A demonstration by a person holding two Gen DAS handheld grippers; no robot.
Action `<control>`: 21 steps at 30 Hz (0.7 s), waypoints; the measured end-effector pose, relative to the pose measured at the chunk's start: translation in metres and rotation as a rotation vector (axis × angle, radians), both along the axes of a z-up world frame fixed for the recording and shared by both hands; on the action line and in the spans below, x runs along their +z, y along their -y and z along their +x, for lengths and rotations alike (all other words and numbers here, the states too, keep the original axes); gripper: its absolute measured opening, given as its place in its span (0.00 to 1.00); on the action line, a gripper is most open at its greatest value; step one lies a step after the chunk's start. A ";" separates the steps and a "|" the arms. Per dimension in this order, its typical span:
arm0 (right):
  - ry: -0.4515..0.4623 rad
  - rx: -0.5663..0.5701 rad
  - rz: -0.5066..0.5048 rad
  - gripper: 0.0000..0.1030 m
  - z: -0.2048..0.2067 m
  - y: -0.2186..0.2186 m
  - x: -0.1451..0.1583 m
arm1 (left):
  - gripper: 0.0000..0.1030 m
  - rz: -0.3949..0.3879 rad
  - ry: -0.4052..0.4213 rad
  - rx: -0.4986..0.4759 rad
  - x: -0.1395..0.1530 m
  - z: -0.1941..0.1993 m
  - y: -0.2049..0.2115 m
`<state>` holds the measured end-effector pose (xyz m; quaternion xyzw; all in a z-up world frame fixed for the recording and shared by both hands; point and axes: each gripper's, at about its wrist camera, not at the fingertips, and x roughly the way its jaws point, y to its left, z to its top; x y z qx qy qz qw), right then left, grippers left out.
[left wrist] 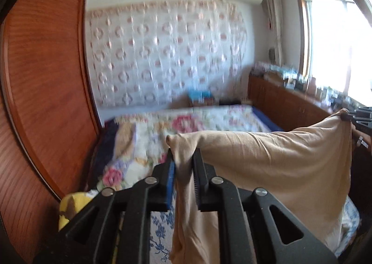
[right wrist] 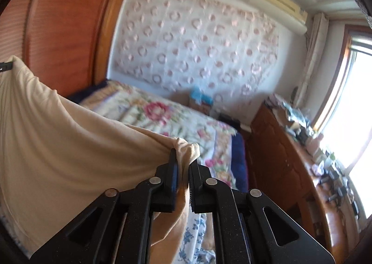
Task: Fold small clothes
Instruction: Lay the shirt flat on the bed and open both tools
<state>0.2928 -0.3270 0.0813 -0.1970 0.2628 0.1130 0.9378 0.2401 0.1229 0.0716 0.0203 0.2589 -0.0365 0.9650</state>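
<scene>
This is a bedroom in a home. A bed with a flowered quilt fills the middle of both views, a patterned cloth hangs on the wall behind it, and a tall wooden wardrobe stands at the left. An air conditioner sits high on the wall at the upper right, and a wooden cabinet crowded with small items runs under a bright window at the right.

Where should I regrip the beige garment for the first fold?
Probably keep both top corners. The beige garment hangs stretched between the left gripper and the right gripper, each shut on a bunched corner. If regripping, come from above at the taut top edge; the lower part hangs loose over the floral bedspread.
</scene>
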 end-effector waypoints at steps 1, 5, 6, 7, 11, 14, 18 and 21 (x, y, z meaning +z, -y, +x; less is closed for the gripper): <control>-0.039 -0.039 -0.009 0.15 0.014 0.001 -0.018 | 0.22 0.010 -0.041 0.001 -0.017 0.011 0.003; -0.138 -0.095 -0.003 0.38 0.036 0.004 -0.079 | 0.44 -0.002 -0.151 -0.029 -0.059 0.018 0.012; -0.155 -0.090 -0.003 0.38 0.034 0.003 -0.089 | 0.47 -0.003 -0.171 -0.038 -0.064 0.017 0.014; -0.173 -0.076 -0.004 0.38 0.031 0.004 -0.099 | 0.50 0.000 -0.188 -0.048 -0.072 0.012 0.017; -0.213 -0.025 0.024 0.39 0.005 0.006 -0.124 | 0.53 0.011 -0.235 -0.077 -0.093 -0.015 0.023; -0.231 -0.008 0.072 0.39 -0.019 0.010 -0.137 | 0.54 -0.016 -0.253 -0.090 -0.106 -0.038 0.020; -0.270 0.003 0.123 0.39 -0.046 0.019 -0.159 | 0.54 -0.042 -0.288 -0.092 -0.128 -0.066 0.012; -0.299 -0.004 0.177 0.39 -0.063 0.028 -0.173 | 0.54 -0.053 -0.305 -0.083 -0.141 -0.081 0.009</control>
